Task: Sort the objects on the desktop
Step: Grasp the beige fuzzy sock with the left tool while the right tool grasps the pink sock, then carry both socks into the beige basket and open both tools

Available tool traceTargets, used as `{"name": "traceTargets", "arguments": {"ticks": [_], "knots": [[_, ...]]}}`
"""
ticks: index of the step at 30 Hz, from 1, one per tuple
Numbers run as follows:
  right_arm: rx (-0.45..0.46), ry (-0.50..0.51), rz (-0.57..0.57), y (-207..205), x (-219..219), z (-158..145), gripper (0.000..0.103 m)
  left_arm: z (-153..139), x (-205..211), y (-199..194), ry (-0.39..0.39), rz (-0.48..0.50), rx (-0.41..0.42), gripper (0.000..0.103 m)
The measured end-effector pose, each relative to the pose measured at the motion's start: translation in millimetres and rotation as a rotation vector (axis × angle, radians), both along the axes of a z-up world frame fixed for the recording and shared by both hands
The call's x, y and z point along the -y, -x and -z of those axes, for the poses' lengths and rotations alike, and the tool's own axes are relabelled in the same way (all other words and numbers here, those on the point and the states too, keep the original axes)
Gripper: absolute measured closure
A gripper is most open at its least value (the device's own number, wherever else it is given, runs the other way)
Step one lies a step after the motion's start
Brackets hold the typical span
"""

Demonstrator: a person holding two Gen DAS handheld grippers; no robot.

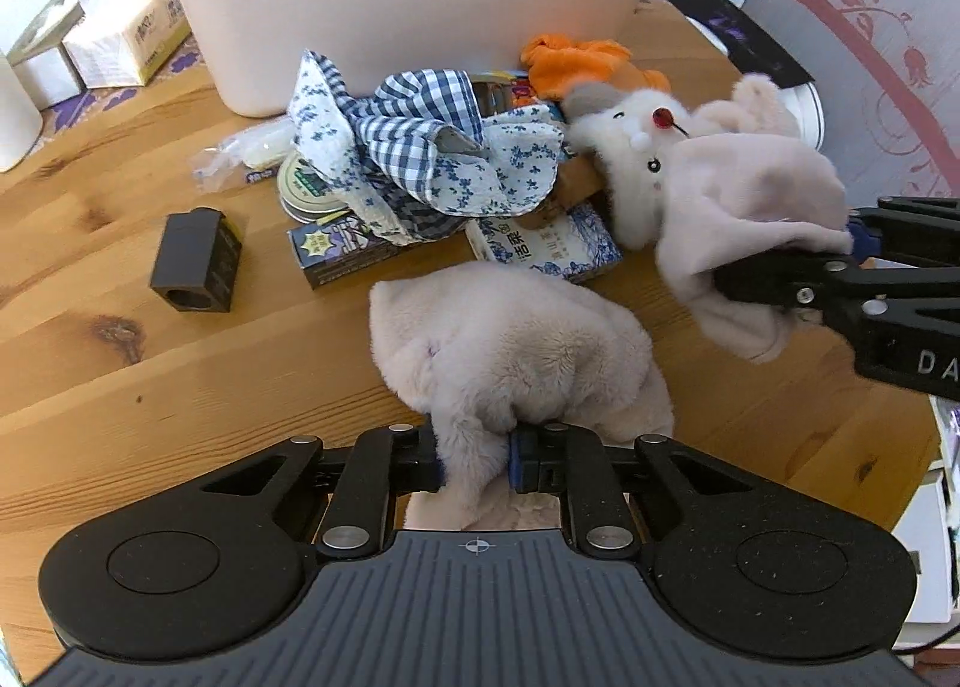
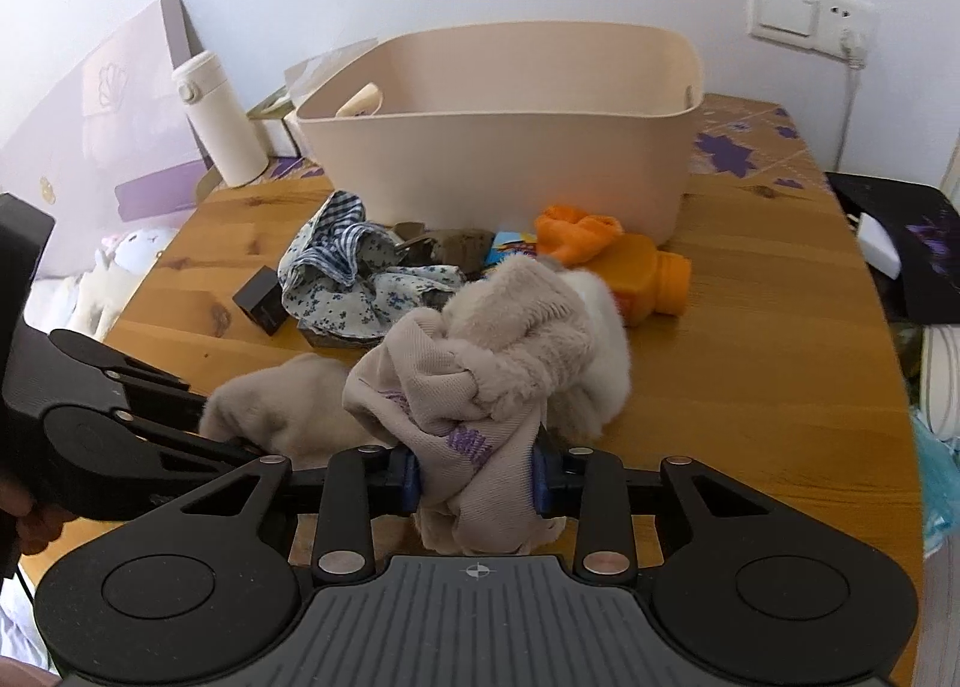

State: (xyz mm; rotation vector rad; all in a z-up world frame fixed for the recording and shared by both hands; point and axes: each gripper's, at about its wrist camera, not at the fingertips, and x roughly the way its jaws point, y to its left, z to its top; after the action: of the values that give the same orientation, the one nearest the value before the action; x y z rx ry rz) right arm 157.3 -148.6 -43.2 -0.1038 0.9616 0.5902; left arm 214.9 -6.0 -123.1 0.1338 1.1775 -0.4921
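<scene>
Left claw (image 1: 477, 462) clamps plush glove (image 1: 510, 351); table (image 1: 120, 375).

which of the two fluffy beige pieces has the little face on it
The fluffy piece in the right gripper: it shows eyes and a red nose. The plain piece in the left gripper doesn't.

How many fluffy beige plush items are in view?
2. One plush lies on the table, clamped by the left tool; the other, with an animal face, is gripped by the right tool. More may be hidden under clutter.

Bright, even daylight; sharp focus, fisheye-warped edges.
</scene>
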Motion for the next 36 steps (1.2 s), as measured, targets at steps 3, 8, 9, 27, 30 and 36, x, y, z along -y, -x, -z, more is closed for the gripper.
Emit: {"name": "traceTargets", "arguments": {"ticks": [3, 8, 9, 27, 30, 36], "knots": [[0.013, -0.005, 0.027, 5.3, 7.4, -5.0, 0.071, -6.5, -4.1, 4.5, 0.004, -0.003, 0.015, 0.086], [0.034, -0.011, 0.064, 13.4, 17.0, -12.4, 0.071, -18.5, -10.9, 10.2, 0.019, 0.0, 0.045, 0.086], [0.039, -0.013, 0.073, 15.6, 18.8, -14.4, 0.071, -20.9, -11.2, 10.7, 0.022, 0.0, 0.051, 0.086], [0.164, -0.037, 0.146, 25.9, 37.4, -55.8, 0.071, -91.9, -28.8, 4.9, 0.109, -0.018, 0.246, 0.087], [0.191, -0.031, 0.142, 22.0, 37.0, -63.3, 0.071, -102.7, -32.5, -1.2, 0.124, -0.034, 0.274, 0.087], [0.224, -0.038, 0.144, 8.0, 41.5, -73.7, 0.071, -121.2, -40.3, -17.8, 0.128, -0.072, 0.333, 0.087]]}}
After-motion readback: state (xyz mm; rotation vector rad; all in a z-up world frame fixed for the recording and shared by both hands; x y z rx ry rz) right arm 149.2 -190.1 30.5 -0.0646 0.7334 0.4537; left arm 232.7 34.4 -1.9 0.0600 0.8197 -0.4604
